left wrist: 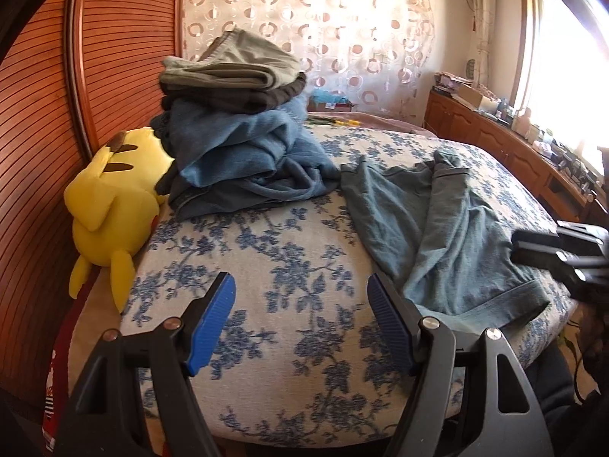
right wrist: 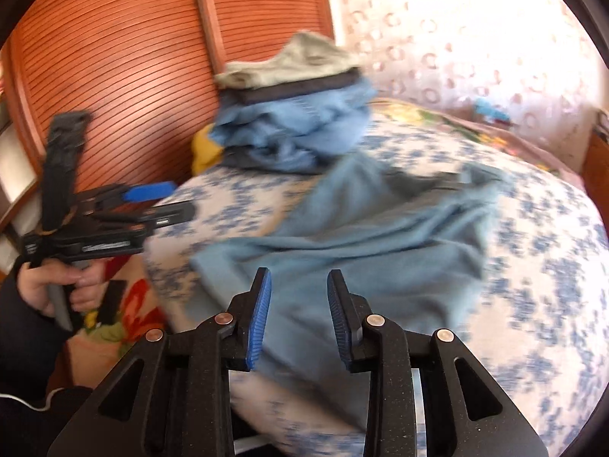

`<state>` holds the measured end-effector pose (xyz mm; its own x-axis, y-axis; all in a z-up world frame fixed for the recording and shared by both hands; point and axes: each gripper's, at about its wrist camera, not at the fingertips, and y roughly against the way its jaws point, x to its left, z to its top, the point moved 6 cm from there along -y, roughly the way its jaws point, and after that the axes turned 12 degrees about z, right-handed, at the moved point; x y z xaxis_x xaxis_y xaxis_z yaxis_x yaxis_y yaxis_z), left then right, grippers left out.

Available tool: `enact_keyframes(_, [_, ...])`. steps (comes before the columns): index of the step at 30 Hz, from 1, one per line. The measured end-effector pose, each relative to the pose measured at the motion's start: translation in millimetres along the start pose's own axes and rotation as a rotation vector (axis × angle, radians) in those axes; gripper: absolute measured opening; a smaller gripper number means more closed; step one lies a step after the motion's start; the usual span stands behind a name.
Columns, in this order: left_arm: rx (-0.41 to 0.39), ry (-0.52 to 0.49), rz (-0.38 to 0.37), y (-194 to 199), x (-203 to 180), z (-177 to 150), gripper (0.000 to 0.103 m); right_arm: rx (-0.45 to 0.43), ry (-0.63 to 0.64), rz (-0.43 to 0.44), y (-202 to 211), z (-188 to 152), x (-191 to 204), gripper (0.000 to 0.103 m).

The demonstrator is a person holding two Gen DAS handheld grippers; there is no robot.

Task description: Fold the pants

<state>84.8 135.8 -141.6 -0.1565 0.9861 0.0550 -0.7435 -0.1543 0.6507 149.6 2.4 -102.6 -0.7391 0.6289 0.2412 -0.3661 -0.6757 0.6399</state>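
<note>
Two blue-padded fingers of the left tool (left wrist: 300, 323) stand wide apart over the near edge of the bed with the white-and-blue floral cover (left wrist: 266, 251), nothing between them. Wrinkled grey-blue fabric pants (left wrist: 437, 221) lie spread toward the bed's right edge; a pile of folded blue and grey clothes (left wrist: 243, 129) sits at the far left corner beside a yellow plush toy (left wrist: 110, 198). From the right wrist, blurred, the right tool (right wrist: 298, 316) gapes narrowly, apparently empty, above the pants (right wrist: 361, 236).
</note>
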Motion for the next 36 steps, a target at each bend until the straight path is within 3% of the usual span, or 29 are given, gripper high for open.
enact_keyframes(6, [0.003, -0.022, -0.054, 3, -21, -3, 0.072, -0.029, -0.030, -0.156, 21, -6, -63, 0.031])
enact_keyframes(9, [0.013, -0.031, -0.091, 3, -32, -7, 0.069, -0.031, -0.049, -0.190, 26, -10, -82, 0.038])
enact_keyframes(11, [0.030, -0.034, -0.113, 1, -39, -10, 0.055, -0.033, -0.058, -0.201, 28, -12, -92, 0.040])
enact_keyframes(14, [0.060, -0.042, -0.146, -2, -47, -17, 0.044, -0.013, -0.050, -0.230, 22, -15, -102, 0.042])
enact_keyframes(25, [0.081, -0.076, -0.185, 7, -61, -30, 0.013, -0.017, -0.097, -0.217, 14, -23, -114, 0.042])
enact_keyframes(31, [0.053, -0.070, -0.234, 32, -65, -20, 0.007, -0.037, -0.110, -0.225, 17, -22, -116, 0.042])
enact_keyframes(36, [0.061, -0.090, -0.220, 44, -63, -19, 0.004, -0.036, -0.101, -0.229, 16, -23, -115, 0.042])
